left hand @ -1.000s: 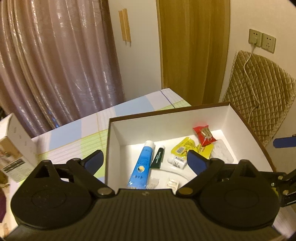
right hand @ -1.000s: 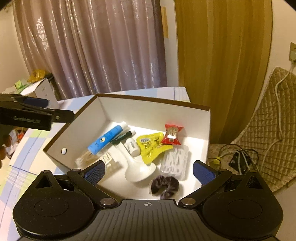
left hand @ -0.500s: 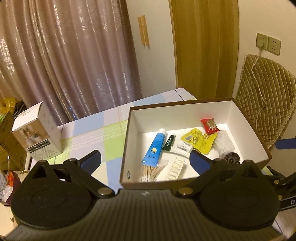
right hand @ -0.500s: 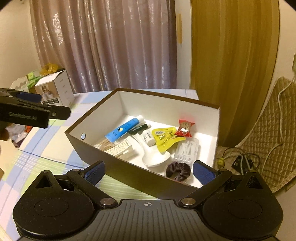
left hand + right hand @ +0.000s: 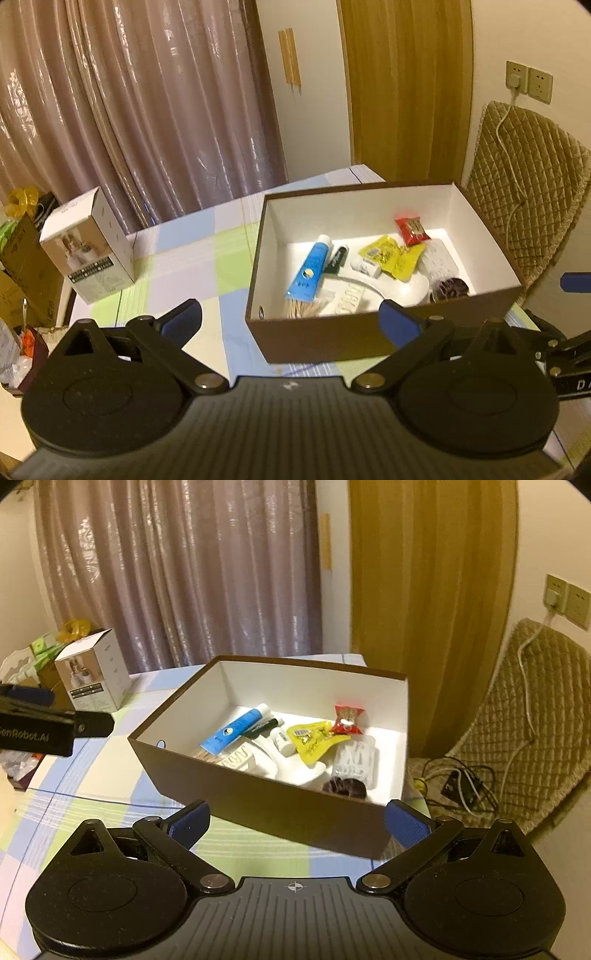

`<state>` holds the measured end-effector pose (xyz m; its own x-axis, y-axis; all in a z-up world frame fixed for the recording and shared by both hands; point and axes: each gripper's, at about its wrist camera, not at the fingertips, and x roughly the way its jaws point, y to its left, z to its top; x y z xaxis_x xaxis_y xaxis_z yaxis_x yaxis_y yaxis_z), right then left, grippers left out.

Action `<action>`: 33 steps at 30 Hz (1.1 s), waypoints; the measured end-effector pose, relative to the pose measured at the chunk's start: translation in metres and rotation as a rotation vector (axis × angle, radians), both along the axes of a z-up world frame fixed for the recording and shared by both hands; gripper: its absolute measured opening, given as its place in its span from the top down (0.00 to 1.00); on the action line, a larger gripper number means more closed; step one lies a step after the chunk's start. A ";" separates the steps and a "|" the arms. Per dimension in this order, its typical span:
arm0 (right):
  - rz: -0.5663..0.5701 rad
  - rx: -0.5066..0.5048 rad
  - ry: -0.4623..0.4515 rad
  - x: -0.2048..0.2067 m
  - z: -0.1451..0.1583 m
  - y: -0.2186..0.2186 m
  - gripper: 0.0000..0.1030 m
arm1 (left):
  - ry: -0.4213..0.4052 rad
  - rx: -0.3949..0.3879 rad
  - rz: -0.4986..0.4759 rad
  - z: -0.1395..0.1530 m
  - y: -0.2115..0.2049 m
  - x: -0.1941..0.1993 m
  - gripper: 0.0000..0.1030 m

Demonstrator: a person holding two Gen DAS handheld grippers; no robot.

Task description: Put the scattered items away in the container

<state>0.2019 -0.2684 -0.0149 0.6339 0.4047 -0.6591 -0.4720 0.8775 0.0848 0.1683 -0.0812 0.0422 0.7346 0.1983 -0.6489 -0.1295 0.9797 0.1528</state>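
The left gripper [image 5: 290, 314] is hovering above the table [image 5: 207, 258] with its blue fingers [image 5: 183, 319] spread wide and nothing between them, so it is released. The right gripper [image 5: 297, 818] is also hanging over the table with its fingers [image 5: 404, 823] far apart and empty. The brown box [image 5: 332, 338] with white inside walls is standing on the checked cloth near the far right corner of the table, just in front of both grippers. All the small items are lying inside it. The blue tube [image 5: 309, 269] is lying near the left wall, and a dark green tube [image 5: 337, 258] is lying just beside it. A small white bottle [image 5: 365, 266] is touching the yellow sachet [image 5: 395, 256], and the red snack packet [image 5: 410, 229] is resting near the back wall. A white spoon [image 5: 291, 764] is lying across the middle of the floor of the box, and a dark hair scrunchie [image 5: 345, 787] is sitting at the near right corner, beside a clear plastic pack [image 5: 356, 758]. A bundle of cotton swabs [image 5: 301, 307] is lying against the near wall. Outside the box, a white carton [image 5: 90, 245] is standing at the left edge of the table, well apart from the box. Behind the table a curtain [image 5: 147, 110] is hanging, and a quilted cover [image 5: 524, 206] is showing at the right.
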 end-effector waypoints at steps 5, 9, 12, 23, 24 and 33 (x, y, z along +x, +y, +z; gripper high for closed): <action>-0.058 -0.004 0.043 -0.011 -0.002 0.002 0.00 | 0.018 0.002 -0.019 -0.003 0.002 -0.015 0.02; -0.087 0.003 0.059 -0.023 0.001 0.008 0.00 | 0.031 -0.014 -0.036 -0.004 0.009 -0.026 0.02; -0.107 -0.003 0.044 -0.031 0.004 0.013 0.00 | 0.035 -0.010 -0.049 -0.003 0.013 -0.033 0.02; -0.153 -0.003 0.050 -0.059 0.012 0.024 0.00 | 0.038 -0.004 -0.104 -0.001 0.017 -0.050 0.02; -0.156 -0.004 0.050 -0.061 0.012 0.024 0.00 | 0.042 -0.004 -0.108 -0.003 0.016 -0.052 0.02; -0.190 -0.008 0.056 -0.078 0.012 0.026 0.00 | 0.075 -0.003 -0.143 -0.013 0.015 -0.061 0.02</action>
